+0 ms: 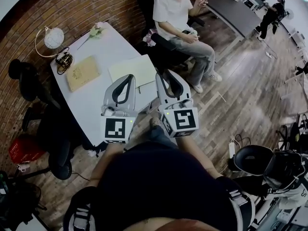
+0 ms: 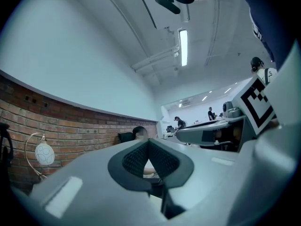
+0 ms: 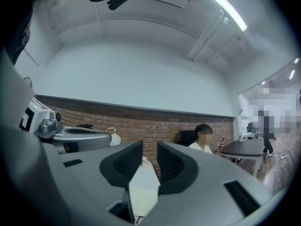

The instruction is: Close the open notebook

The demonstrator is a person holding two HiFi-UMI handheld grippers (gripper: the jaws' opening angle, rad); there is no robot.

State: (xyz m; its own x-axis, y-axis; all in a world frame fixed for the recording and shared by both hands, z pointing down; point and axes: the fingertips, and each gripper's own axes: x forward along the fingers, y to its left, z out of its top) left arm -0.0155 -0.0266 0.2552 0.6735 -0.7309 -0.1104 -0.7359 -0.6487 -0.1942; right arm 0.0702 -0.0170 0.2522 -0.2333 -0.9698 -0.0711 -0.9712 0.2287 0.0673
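white surface [image 1: 96, 100] by the brick wall [image 1: 96, 6] carries the open notebook [image 1: 132, 70]: light, floppy pages, so we'd lift an outer edge. left tongs [image 1: 126, 76] pinched together, right tongs [image 1: 169, 73] half apart, both empty.

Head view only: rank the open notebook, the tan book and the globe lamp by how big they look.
1. open notebook, widest patch on the table
2. tan book, somewhat smaller
3. globe lamp, clearly smallest, though farthest from the camera

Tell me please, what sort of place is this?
Probably a shared office or lab: a brick wall, a white table with an open notebook, a dark desk beside a seated person.
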